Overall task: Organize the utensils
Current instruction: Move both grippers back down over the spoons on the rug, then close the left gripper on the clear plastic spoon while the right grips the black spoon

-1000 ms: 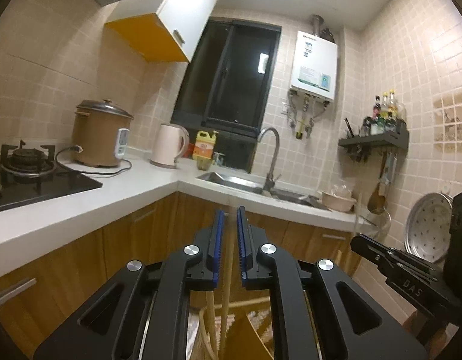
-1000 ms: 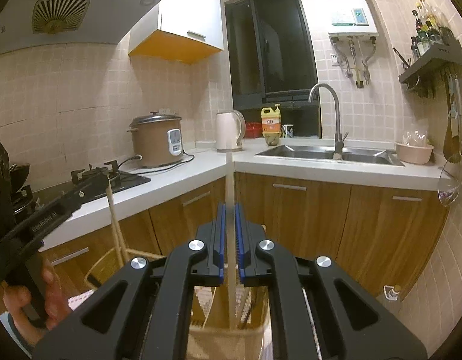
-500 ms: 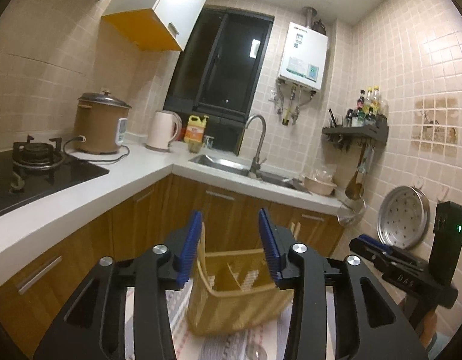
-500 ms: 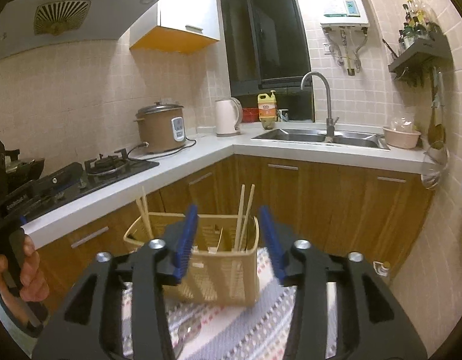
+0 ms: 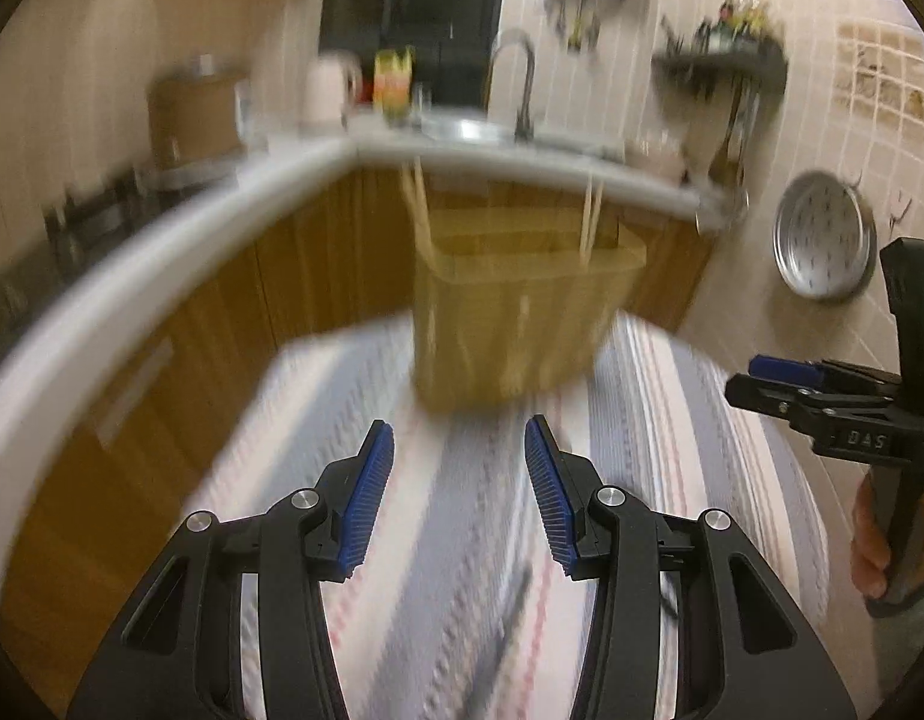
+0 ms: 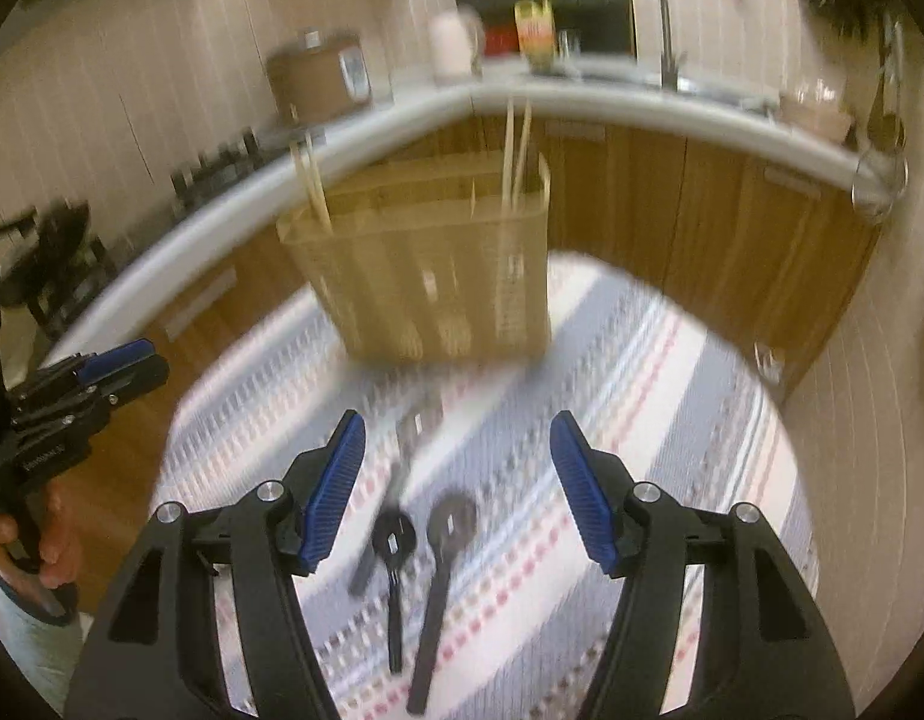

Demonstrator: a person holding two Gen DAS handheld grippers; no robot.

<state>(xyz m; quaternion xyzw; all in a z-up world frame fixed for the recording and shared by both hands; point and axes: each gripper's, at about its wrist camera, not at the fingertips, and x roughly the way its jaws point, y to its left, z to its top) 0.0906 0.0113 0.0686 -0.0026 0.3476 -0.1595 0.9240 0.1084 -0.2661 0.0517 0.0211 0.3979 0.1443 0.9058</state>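
one tan slotted utensil basket [image 6: 426,276] stands upright on a striped cloth [image 6: 642,420], at the far end of it, near the wooden cabinets. chopsticks stand in it in two clusters: one pair [image 6: 311,183] at the basket's left corner and one pair [image 6: 516,144] toward its right side; the blur leaves the exact count in each cluster open, and the inside dividers cannot be made out. the left wrist view shows the same basket [image 5: 516,324] with the same two clusters, even more smeared.

three dark utensils lie flat on the cloth nearer than the basket, well apart from it: a black slotted spoon [image 6: 393,564], a black round-headed spoon [image 6: 441,570] just beside it on the right, and a third grey-handled piece [image 6: 396,468] angled across behind them, too blurred to name. in the left wrist view only one dark streak of a handle [image 5: 510,618] shows.

two grippers. the left gripper [image 5: 459,483] has its jaws spread, just having opened, with nothing between the blue pads, only cloth below. the right gripper [image 6: 456,480] has its jaws spread wider, also just having opened further, and empty; the utensils lie below the gap, not touched. each gripper appears at the edge of the other's view, with part of a hand [image 6: 39,540] on its grip, cut off by the frame.
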